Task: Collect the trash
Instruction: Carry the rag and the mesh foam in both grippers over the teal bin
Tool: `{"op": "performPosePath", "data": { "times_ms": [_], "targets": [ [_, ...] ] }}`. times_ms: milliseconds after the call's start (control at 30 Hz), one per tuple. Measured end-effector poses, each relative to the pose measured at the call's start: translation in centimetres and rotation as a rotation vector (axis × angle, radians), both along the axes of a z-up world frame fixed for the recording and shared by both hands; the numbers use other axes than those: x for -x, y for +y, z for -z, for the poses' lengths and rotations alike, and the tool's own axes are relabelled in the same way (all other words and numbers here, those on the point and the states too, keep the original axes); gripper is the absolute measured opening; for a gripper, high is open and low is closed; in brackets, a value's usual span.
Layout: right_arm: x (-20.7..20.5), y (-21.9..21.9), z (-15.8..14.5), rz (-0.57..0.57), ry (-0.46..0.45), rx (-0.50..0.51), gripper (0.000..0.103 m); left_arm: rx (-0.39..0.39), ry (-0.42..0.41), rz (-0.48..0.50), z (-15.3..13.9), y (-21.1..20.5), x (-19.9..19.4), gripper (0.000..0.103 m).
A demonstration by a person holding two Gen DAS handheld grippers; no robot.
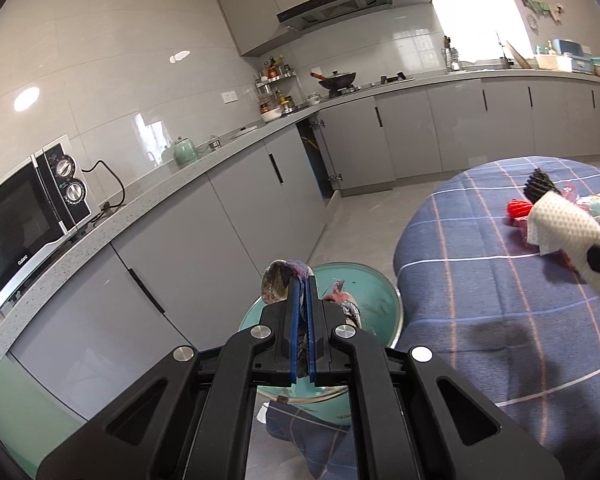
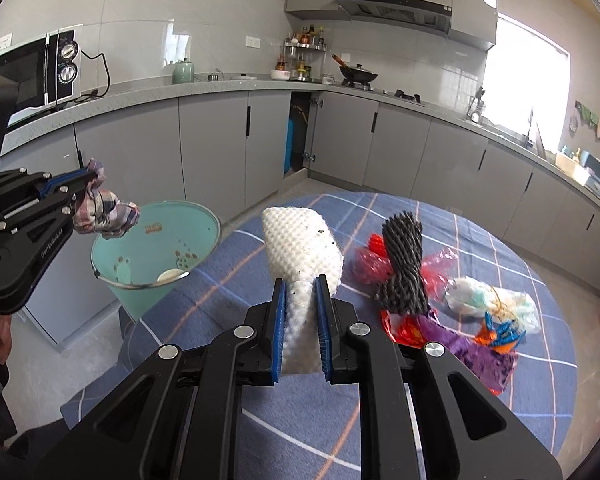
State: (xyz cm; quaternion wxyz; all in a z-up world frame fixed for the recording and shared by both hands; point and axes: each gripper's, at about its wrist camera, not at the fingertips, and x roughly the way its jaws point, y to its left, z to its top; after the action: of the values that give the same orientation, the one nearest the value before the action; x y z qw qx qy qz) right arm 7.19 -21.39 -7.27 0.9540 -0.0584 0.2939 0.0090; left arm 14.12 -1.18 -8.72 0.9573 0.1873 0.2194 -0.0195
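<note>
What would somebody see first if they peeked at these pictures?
Probably the two black grippers, each shut on some trash. The left gripper holds a crumpled checked wrapper above the teal bin beside the table. The right gripper holds a white foam net over the blue checked tablecloth, where more bright wrappers lie in a heap.

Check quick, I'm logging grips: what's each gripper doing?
Left gripper: shut on a crumpled plaid wrapper.
Right gripper: shut on a white foam sheet.
</note>
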Motion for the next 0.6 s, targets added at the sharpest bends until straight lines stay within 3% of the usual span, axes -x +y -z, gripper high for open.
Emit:
{"op": "performPosePath", "data": {
  "times_ms": [600],
  "targets": [
    [-3.6,3.9,-1.6,-0.087,-0.03,0.008,0.015,-0.046,-0.04,-0.08,-0.8,2.9,-3.3,0.003]
  ]
}}
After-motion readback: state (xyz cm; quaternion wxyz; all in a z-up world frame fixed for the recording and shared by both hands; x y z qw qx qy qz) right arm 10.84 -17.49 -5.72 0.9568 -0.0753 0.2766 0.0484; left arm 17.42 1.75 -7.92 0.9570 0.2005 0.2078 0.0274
